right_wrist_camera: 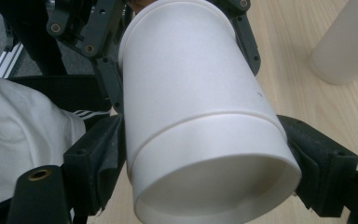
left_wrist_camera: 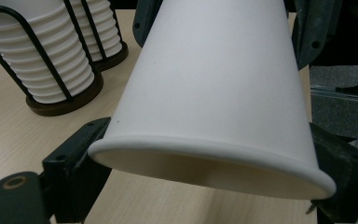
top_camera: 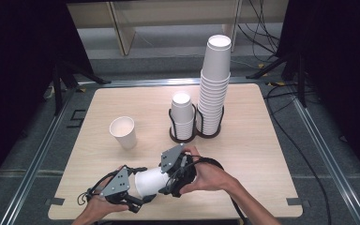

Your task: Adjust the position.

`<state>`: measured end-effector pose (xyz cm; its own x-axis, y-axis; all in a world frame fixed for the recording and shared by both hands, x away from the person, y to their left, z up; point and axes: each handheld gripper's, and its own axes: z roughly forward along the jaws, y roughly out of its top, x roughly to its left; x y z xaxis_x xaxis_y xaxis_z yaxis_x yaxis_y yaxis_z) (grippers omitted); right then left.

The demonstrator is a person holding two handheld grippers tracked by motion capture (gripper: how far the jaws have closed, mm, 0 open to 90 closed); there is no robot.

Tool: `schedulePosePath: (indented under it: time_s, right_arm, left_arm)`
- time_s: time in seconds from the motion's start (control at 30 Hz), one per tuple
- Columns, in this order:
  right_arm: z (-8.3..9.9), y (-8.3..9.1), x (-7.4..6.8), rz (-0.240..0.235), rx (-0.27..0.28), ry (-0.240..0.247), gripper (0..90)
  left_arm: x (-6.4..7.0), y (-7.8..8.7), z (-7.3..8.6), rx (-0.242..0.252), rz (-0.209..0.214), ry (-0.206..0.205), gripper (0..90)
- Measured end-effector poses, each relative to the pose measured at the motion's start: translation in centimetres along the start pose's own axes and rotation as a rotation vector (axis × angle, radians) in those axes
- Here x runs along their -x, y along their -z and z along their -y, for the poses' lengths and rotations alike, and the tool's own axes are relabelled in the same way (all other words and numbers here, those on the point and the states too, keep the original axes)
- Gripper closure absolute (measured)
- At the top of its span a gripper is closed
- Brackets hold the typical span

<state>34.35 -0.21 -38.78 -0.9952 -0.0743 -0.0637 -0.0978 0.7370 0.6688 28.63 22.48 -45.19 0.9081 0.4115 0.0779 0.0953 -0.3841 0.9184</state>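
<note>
Paper cup point(top_camera: 149, 182), white and lying on its side, hangs just above the near edge of the wooden table point(top_camera: 262, 154), caught between both tools. The left gripper point(top_camera: 133, 199) has its jaws closed on the flared rim end; in the left gripper view the rolled lip point(left_wrist_camera: 205, 154) sits between the two black jaws with the mouth facing the camera. The right gripper point(top_camera: 171, 180) is clamped on the narrower base end, and in the right gripper view a seam line point(right_wrist_camera: 200, 122) runs around the body, which suggests two cups nested one inside the other point(right_wrist_camera: 191, 93).

The step in hand looks like pulling nested cups apart. To do it well, I would keep each grip light, since thin paper walls crush and an oval cup binds harder. Pull straight along the cup's axis, with a slight twist to break the seal, not a bend. Keeping the pair low over the table would let a slipped cup drop only a little way.

Farther back, a single upright cup point(top_camera: 123, 131) stands left of centre, and two wire holders carry stacks: a short stack point(top_camera: 183, 117) and a tall stack point(top_camera: 214, 84), just beside each other. The work is well apart from them, so a sudden release should not knock them.
</note>
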Motion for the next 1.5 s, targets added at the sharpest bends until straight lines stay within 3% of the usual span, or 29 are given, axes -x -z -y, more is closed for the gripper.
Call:
schedulePosePath:
  time_s: [0.13,0.27,0.37,0.47,0.53,0.57,0.67,0.7,0.73,0.8,0.83,0.97,1.07,1.1,1.27,1.43,1.5]
  right_arm:
    - [0.0,-0.2,-0.2,-0.009,-0.017,-0.01,20.6]
    - [0.0,-0.4,-0.2,-0.012,-0.016,0.011,21.7]
    - [0.1,-0.4,-0.2,-0.018,-0.012,0.016,22.1]
    - [0.2,-0.2,0.1,-0.013,0.017,0.021,23.3]
    - [0.3,0.3,0.0,-0.027,0.039,-0.016,23.6]
    - [0.4,0.4,0.0,-0.023,0.056,-0.017,23.7]
    - [0.5,0.9,0.2,-0.019,0.094,-0.027,23.9]
    - [0.6,1.0,0.1,-0.034,0.111,-0.047,23.9]
    - [0.7,1.2,0.2,-0.032,0.122,-0.054,24.0]
    - [1.0,1.5,0.5,-0.033,0.146,-0.064,24.0]
    - [1.1,1.7,0.5,-0.031,0.158,-0.077,24.0]
    - [1.9,2.7,1.1,-0.022,0.223,-0.13,24.0]
    - [2.3,3.2,1.6,-0.005,0.279,-0.12,24.0]
    - [2.4,3.3,1.5,-0.018,0.292,-0.141,24.0]
    - [2.4,3.2,1.6,-0.037,0.348,-0.128,23.9]
    - [2.3,2.9,1.5,-0.075,0.369,-0.126,24.0]
    - [2.3,2.6,1.3,-0.097,0.366,-0.133,23.9]
  left_arm:
    - [0.0,0.0,-0.1,-0.009,0.002,-0.008,11.9]
    - [0.0,0.1,0.0,-0.015,0.01,-0.01,11.3]
    - [-0.1,0.0,0.2,0.002,0.015,0.012,8.6]
    - [-0.3,0.1,0.3,0.056,0.012,0.029,5.3]
    - [-0.4,0.4,0.2,0.074,0.004,0.037,4.8]
    - [-0.4,0.4,0.2,0.107,0.007,0.049,4.7]
    - [-0.5,0.7,0.0,0.118,-0.002,0.061,4.2]
    - [-0.5,0.6,0.1,0.152,-0.001,0.07,4.3]
    - [-0.5,0.9,0.1,0.136,-0.016,0.072,4.5]
    - [-0.6,0.9,0.1,0.169,-0.021,0.085,5.2]
    - [-0.6,1.2,0.0,0.159,-0.031,0.09,5.7]
    - [-0.8,1.3,0.0,0.211,-0.032,0.121,14.5]
    - [-0.9,1.5,-0.1,0.207,-0.04,0.141,14.6]
    - [-1.0,1.4,0.0,0.217,-0.035,0.156,14.6]
    - [-0.8,1.4,-0.1,0.22,-0.032,0.178,14.2]
    - [-0.7,1.4,-0.2,0.233,-0.031,0.169,7.5]
    - [-0.7,1.2,-0.2,0.264,-0.016,0.166,4.5]
